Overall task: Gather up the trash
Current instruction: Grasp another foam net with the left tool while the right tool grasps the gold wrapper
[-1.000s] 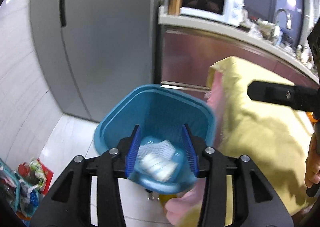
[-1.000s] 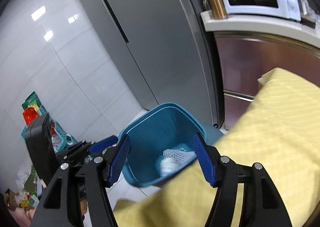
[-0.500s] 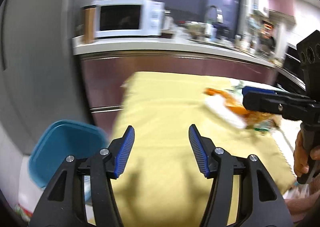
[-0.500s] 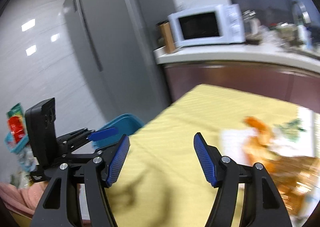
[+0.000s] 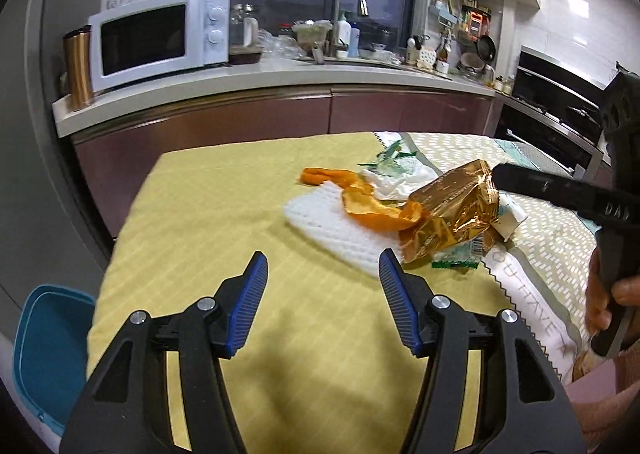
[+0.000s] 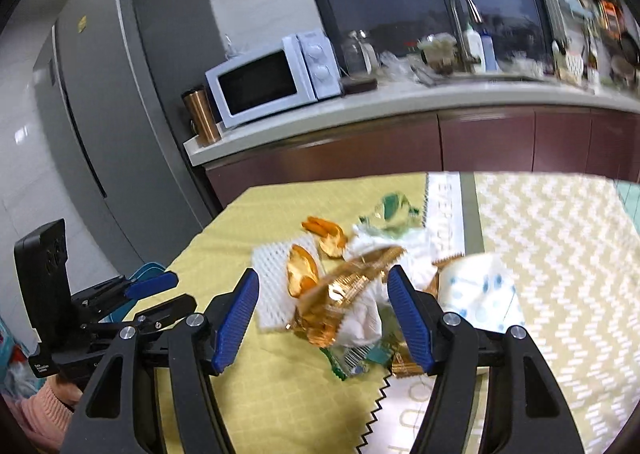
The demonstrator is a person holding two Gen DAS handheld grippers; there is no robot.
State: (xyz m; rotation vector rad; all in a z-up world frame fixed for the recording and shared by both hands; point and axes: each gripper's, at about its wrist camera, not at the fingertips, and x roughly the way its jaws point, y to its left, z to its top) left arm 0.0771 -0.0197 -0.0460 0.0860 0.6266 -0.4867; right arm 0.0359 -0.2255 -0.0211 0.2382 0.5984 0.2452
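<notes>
Both claws swung from bin (image 5: pixel 48 350) to trash pile (image 5: pixel 436 210), released; microwave (image 5: pixel 156 38) maybe beyond.

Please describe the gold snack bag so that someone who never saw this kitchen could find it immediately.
Find the table under the yellow cloth, in front of the counter with the white microwave. A pile of trash lies near the cloth's right edge. The gold snack bag is the shiny crumpled foil piece there, beside the white foam net and orange peel.
</notes>
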